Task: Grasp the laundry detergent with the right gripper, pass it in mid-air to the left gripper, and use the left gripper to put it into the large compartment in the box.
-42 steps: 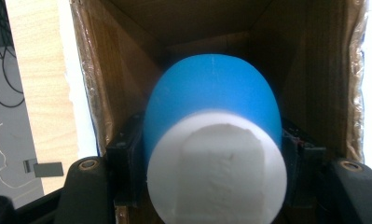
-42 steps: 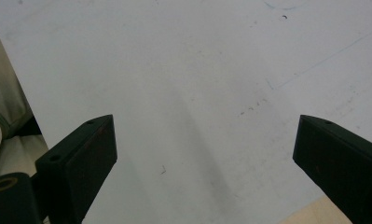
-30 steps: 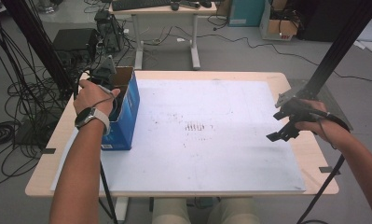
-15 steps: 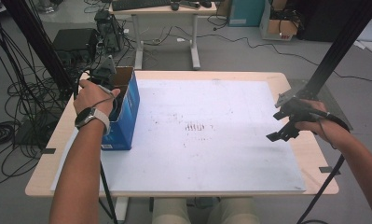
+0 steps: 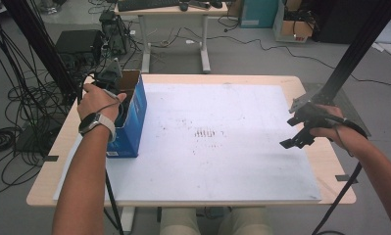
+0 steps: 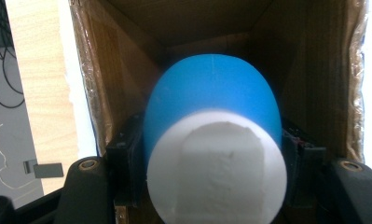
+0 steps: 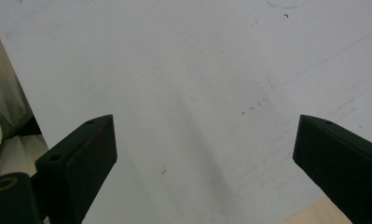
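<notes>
The left tool [image 6: 211, 186], clenched on a blue-and-white cup [image 6: 214, 135] inside the cardboard box [image 6: 104, 70], could snag the box wall when lifting.

Even, diffuse room light falls on the white surface [image 5: 222, 161], which looks bright with only faint shadows. The high view is soft. Inside the cardboard box [image 6: 127, 42] it is dim; the blue-and-white cup [image 6: 214, 140] is near the lens and blurred. The box's right rim blows out to white.
</notes>
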Motion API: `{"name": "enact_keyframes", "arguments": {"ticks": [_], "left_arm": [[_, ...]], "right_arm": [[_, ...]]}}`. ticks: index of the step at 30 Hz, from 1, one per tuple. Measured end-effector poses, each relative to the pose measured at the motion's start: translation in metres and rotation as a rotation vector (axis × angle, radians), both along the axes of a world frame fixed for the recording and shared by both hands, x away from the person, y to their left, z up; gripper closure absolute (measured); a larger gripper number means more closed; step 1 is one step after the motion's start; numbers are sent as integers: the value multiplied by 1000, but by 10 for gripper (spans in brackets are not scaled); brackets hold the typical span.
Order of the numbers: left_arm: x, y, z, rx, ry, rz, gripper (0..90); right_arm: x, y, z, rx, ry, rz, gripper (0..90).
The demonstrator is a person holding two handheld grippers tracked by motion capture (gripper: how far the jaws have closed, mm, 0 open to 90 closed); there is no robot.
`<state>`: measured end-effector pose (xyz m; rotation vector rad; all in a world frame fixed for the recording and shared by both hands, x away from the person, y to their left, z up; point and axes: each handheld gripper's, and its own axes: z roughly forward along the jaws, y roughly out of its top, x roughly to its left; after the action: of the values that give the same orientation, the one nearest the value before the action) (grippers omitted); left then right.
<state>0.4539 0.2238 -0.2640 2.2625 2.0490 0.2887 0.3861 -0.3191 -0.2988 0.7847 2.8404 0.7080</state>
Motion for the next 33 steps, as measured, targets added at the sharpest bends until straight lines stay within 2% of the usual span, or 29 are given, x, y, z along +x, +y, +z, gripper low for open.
{"name": "enact_keyframes", "arguments": {"ticks": [23,28,33], "left_arm": [[2,1,0,-8,4,-1,371],[3,3,-3,-26,3,3,289],[4,4,-3,-31,12,1,275]], "right_arm": [[1,-1,-2,-4,5,5,61],[0,-1,-4,-2,8,2,60],[2,-2,-5,8,-9,28,60]]}}
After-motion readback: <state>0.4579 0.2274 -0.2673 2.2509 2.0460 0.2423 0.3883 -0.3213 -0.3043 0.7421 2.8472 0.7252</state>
